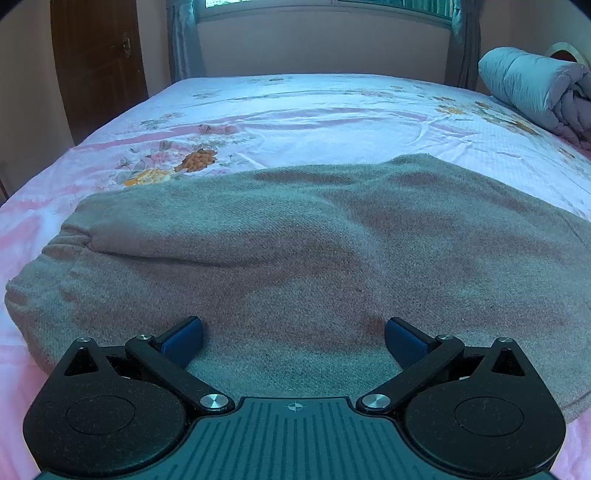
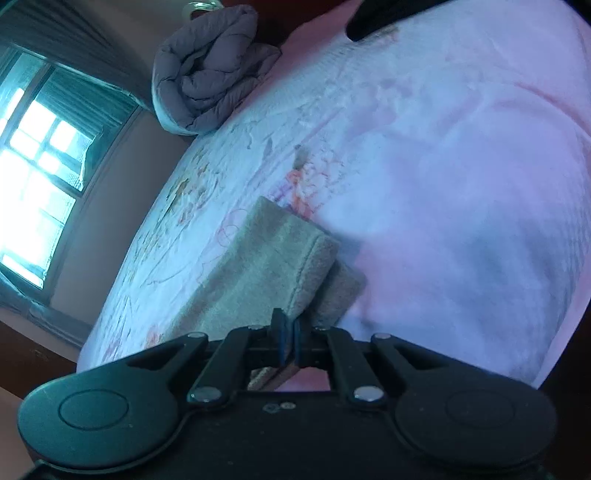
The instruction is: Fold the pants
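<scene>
On my left gripper (image 1: 293, 334) the two blue pads (image 1: 183, 341) stand wide apart, released, and nothing is between them. They hang just over the grey-brown pants (image 1: 295, 258), and I cannot tell if the tips touch the cloth. The pants fill most of the left wrist view. They lie flat across the near part of the bed, with one folded layer on top; its rounded edge shows at the left side, above a lower layer that reaches further toward the bed's edge.

On my right gripper (image 2: 290, 332) the fingers are clenched, the two blue pads pressed together on a bit of the pants cloth. A small piece of the same fabric shows under the pads, behind the linkage. In front of the pads a thick doubled end of the pants (image 2: 280, 266) stretches away from the gripper, over the sheet, with a rolled hem on its right side. This view is strongly tilted and somewhat blurred.

Under the pants is the bed sheet (image 1: 314, 110), white and pink with printed flowers in orange and rose. At the far right corner of the bed a grey quilt (image 1: 532, 88) lies rolled up. Behind the bed I see a window (image 2: 37, 170) with grey curtains, and a brown wooden door (image 1: 99, 62) at the left. A dark object (image 2: 380, 16) shows at the top edge of the right wrist view; what it is I cannot tell.
</scene>
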`<action>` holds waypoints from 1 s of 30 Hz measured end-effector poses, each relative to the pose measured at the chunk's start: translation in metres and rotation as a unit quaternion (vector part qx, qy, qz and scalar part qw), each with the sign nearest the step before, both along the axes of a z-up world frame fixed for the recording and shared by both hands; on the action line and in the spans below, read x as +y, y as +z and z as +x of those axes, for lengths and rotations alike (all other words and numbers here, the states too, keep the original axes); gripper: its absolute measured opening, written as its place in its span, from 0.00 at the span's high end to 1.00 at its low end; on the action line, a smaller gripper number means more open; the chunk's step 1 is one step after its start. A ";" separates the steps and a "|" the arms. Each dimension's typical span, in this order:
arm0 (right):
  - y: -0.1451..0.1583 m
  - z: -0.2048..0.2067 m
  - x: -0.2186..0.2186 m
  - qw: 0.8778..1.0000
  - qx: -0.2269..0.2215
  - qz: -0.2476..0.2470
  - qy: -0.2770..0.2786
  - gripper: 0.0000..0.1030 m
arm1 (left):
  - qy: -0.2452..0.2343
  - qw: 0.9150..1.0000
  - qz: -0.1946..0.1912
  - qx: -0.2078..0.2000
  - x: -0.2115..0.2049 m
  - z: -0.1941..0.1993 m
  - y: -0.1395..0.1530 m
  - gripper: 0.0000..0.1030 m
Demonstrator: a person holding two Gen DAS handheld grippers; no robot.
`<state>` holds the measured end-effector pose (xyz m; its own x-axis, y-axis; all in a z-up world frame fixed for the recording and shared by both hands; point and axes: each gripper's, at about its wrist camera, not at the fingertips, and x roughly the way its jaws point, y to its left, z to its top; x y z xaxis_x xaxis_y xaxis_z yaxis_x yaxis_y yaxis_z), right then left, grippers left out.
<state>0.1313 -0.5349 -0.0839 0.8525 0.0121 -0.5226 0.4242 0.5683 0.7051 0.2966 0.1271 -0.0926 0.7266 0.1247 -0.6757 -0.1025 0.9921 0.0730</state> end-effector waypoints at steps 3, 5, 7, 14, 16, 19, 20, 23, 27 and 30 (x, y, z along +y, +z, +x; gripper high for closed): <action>0.002 0.004 -0.003 1.000 0.003 0.008 -0.001 0.98 | 0.001 1.000 0.000 -0.003 0.000 -0.001 -0.001 0.00; 0.003 -0.003 -0.007 1.000 -0.001 0.014 -0.002 0.89 | 0.002 1.000 -0.001 -0.002 0.000 -0.001 0.000 0.00; 0.011 -0.028 -0.011 0.999 -0.037 0.006 -0.038 0.88 | 0.001 1.000 -0.001 -0.002 0.000 -0.001 -0.001 0.00; 0.004 -0.042 -0.028 0.996 -0.020 0.042 -0.075 0.97 | 0.001 1.000 -0.001 -0.004 0.001 -0.001 -0.001 0.00; -0.002 -0.038 -0.027 0.996 -0.009 0.053 -0.072 0.97 | 0.000 1.000 -0.001 -0.002 0.001 -0.001 -0.001 0.00; -0.013 -0.028 -0.027 0.995 -0.006 0.067 -0.069 0.97 | 0.000 1.000 -0.002 0.000 0.001 0.000 -0.001 0.00; -0.015 -0.026 -0.029 0.995 -0.011 0.076 -0.071 0.97 | 0.000 1.000 -0.002 0.001 0.001 0.000 -0.001 0.00; -0.021 -0.022 -0.033 0.993 -0.023 0.095 -0.069 0.95 | 0.000 1.000 -0.002 0.001 0.001 0.000 -0.001 0.00; -0.019 -0.017 -0.037 0.993 -0.030 0.102 -0.046 0.94 | 0.001 1.000 -0.003 0.000 0.001 0.000 -0.001 0.00; 0.005 -0.008 -0.030 1.000 -0.007 0.019 -0.024 1.00 | 0.000 1.000 -0.005 -0.004 0.001 -0.001 0.003 0.00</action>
<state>0.1233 -0.5650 -0.0788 0.8602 -0.0082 -0.5099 0.4392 0.5202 0.7325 0.2955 0.1283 -0.0893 0.7321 0.1186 -0.6708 -0.1033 0.9927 0.0627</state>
